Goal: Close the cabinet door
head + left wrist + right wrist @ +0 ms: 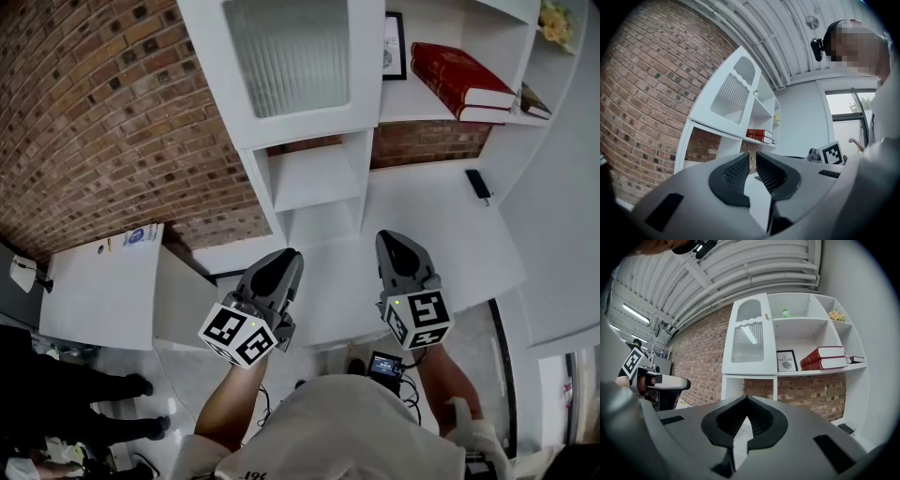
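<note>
White and fitted with a ribbed glass pane, the cabinet door (749,341) sits at the upper left of the shelf unit, beside the open shelves that hold a framed picture (787,360) and two red books (826,358). In the right gripper view its face lies in line with the front edges of the shelves, with no gap showing at its side. The head view shows nothing swung outward either. By that, the door looks shut already, or very nearly so, and the closing itself seems done.

Neither claw touches it. The left claw (753,157) hangs low over the white tabletop (441,225), well apart from the door, its jaws a narrow slit apart with only brick wall (103,112) showing through. The right claw (747,398) is held alongside it, jaw tips pressed together on nothing.

What could remain is at most a final press to seat the door, should it not be fully home; the pictures cannot settle that.
</note>
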The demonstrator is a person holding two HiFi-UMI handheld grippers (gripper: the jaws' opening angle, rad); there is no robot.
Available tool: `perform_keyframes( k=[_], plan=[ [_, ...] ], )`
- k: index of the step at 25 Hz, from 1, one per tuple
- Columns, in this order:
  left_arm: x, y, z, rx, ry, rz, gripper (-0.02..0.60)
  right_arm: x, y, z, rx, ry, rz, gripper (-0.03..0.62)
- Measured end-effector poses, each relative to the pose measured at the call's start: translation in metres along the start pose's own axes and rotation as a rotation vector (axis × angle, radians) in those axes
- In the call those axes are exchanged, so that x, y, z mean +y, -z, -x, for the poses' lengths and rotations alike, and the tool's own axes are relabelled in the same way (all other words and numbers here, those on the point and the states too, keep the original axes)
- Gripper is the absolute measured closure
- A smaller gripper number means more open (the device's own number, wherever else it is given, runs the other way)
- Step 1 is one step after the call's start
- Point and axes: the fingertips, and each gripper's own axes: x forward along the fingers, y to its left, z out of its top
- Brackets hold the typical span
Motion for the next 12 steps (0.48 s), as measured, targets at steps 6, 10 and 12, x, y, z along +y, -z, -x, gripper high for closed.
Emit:
perform_keyframes(
  k=[6,10,12],
  plan=[
    [0.001,0.009,0.005,0.013,-0.006,0.020,0.529,0.003,0.010,0.000,0.022,-0.011,-0.006,0.567],
    [0.004,0.012,0.007,0.018,-0.014,0.030,0.529,0.005,0.015,0.000,0.034,-0.017,-0.007,0.567],
    [0.005,0.014,0.008,0.021,-0.010,0.030,0.529,0.006,0.017,-0.001,0.037,-0.018,-0.011,0.567]
  ],
)
